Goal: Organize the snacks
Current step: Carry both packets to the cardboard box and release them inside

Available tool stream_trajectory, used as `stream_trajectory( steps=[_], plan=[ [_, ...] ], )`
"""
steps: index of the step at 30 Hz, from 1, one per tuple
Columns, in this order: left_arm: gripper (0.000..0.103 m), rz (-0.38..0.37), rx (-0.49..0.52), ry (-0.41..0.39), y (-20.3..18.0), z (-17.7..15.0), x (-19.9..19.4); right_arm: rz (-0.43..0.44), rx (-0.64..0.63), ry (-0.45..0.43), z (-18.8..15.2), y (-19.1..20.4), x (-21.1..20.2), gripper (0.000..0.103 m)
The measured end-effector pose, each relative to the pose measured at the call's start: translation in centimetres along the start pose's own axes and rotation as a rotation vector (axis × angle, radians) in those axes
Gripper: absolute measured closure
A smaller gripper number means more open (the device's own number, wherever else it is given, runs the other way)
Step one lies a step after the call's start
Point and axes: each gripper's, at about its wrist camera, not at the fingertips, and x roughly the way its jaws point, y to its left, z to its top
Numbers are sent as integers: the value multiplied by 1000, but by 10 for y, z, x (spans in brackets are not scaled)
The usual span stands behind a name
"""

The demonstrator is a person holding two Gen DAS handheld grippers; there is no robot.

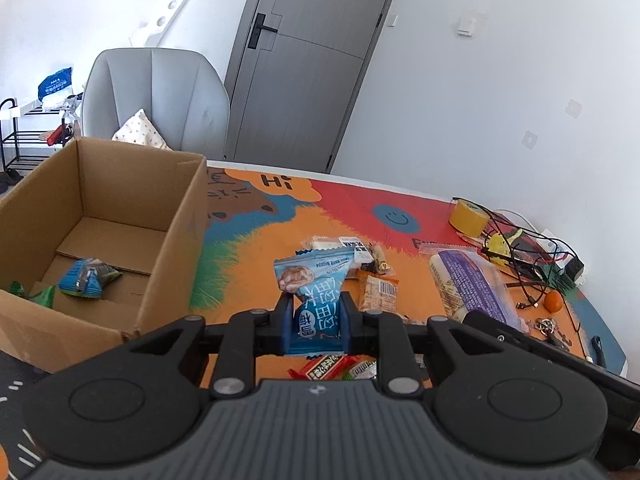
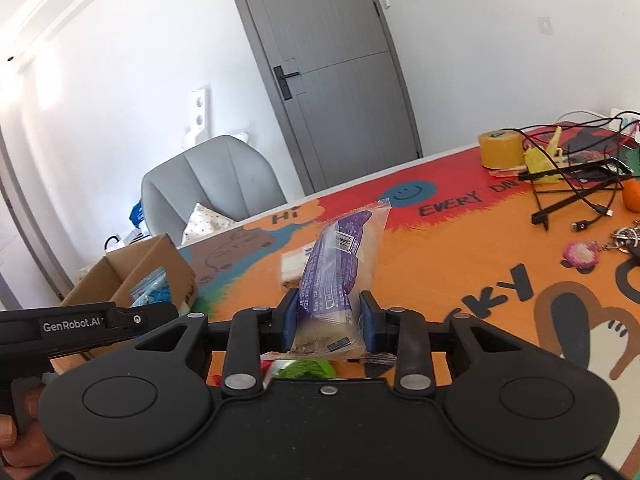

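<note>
Orange and red, the cartoon table mat (image 1: 400,208) fills the middle of the left wrist view, and what a spread on it! Upper left of centre, the grey chair (image 1: 160,96) sits behind the cardboard box (image 1: 176,216), which takes the left side of the frame, open-topped, with a blue packet (image 1: 86,278) and green wrappers (image 1: 42,294) lying on its floor. Over to the right wrist view now: the right gripper (image 2: 330,320) is clamped on the purple packet (image 2: 340,264), jaws narrow on its lower end, the packet standing up off the mat and leaning toward the upper right. Back to the left wrist view: the left gripper (image 1: 316,320) pinches the blue snack bag (image 1: 310,284) at bottom centre, jaws almost together, bag rising upright between the blue pads. Just beyond it, a loose pile of small snacks (image 1: 372,268) rests mid-frame on the mat. Far right, tape roll (image 1: 468,216), tangled cables (image 1: 524,252), then a little orange fruit (image 1: 554,302). Below the left jaws, a red wrapper (image 1: 324,366) peeks out
</note>
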Motion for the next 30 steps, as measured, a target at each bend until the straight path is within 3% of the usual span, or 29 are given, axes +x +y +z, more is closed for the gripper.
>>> stream_trajectory(
  steps=[14,30],
  plan=[
    [81,73,-6,-105,46,28,-37,108,-64,-28,14,63,11,71],
    [81,155,-64,-113,107,49,-46,222,-132,-14,21,135,38,71]
  ],
)
